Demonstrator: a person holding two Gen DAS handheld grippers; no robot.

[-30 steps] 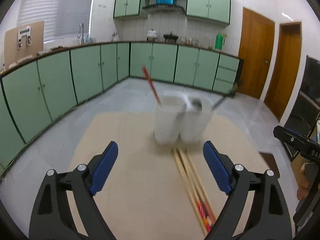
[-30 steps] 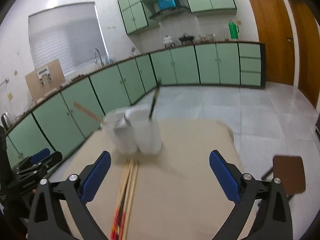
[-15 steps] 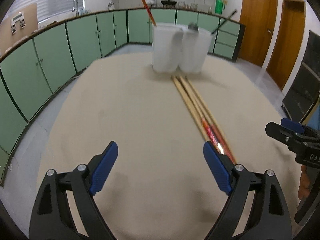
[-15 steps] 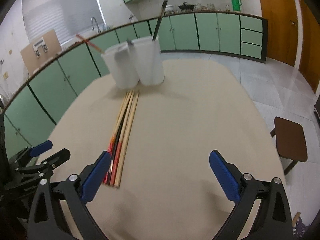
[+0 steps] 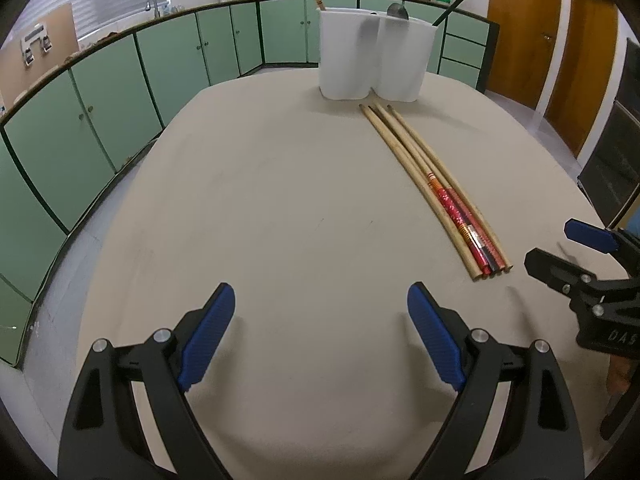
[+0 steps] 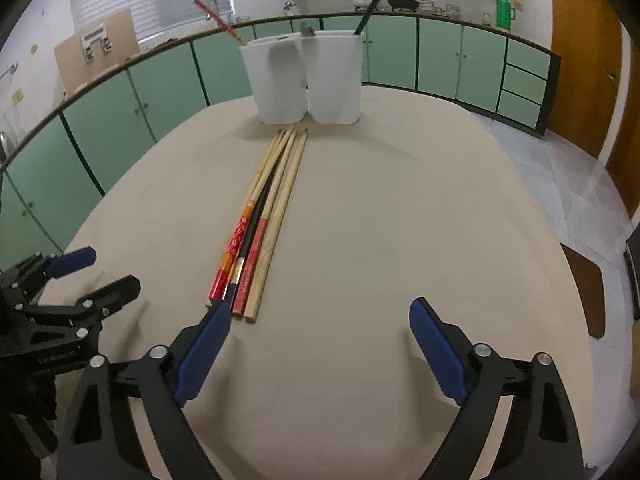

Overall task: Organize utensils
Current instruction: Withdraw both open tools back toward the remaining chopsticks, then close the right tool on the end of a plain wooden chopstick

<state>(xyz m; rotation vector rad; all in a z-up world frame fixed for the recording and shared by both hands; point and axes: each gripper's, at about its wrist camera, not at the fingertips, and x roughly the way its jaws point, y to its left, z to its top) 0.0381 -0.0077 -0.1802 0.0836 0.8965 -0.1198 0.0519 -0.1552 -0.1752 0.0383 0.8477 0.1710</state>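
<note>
Beige table, green kitchen cabinets behind. Chopstick bundle lies before two white holders. Left gripper spread wide, empty. Right gripper closing, nothing between jaws, bundle end beside left pad.

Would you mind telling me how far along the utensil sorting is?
Done: two chopsticks and a spoon stand in the white twin-cup holder. In hand: nothing; the left gripper is open, the right gripper is closing on nothing. Left: the bundle of wooden chopsticks on the beige table.

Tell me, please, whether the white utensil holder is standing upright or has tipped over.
Upright: the white utensil holder stands on its base on the table, rims up, with utensils sticking out of the top.
</note>
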